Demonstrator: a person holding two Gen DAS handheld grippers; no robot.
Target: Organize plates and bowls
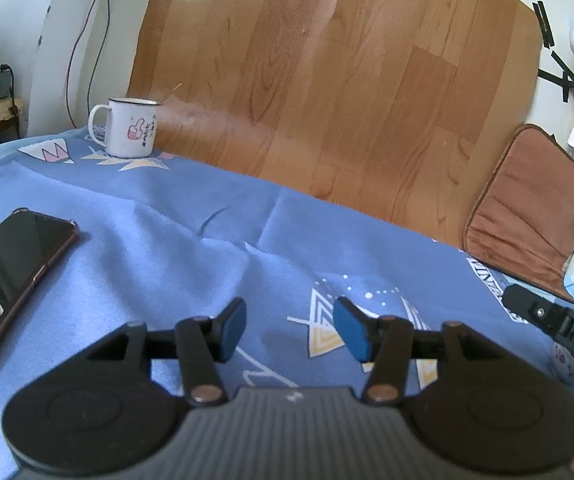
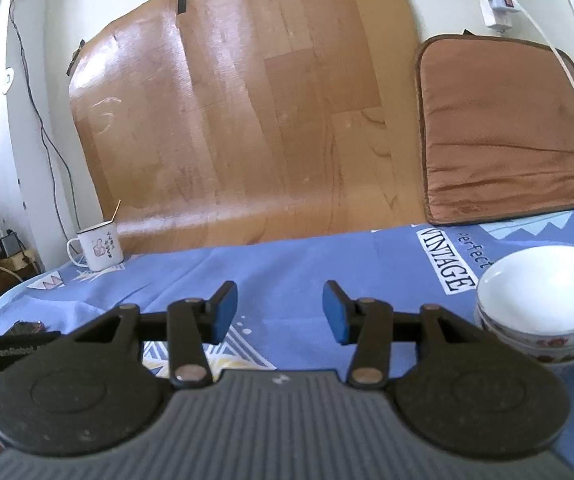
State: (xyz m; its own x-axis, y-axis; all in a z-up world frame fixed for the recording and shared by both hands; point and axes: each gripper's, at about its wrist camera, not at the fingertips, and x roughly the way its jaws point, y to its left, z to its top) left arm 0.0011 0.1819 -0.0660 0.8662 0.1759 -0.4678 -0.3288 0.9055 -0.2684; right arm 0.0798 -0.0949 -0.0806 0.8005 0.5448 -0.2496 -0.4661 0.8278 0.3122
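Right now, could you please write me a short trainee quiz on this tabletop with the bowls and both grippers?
1. True or false: the right gripper holds a bowl.
2. The stacked bowls sit where in the right wrist view? A) left of the gripper B) right of the gripper C) between its pads
3. Fill in: the dark phone lies on the blue ____.

Key: 1 false, both the right and the left gripper are open and empty; 2 B; 3 cloth.

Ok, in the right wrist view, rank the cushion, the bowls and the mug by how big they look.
1. cushion, largest
2. bowls, a stack close to the camera, so nearness may inflate them
3. mug, smallest, but farthest back
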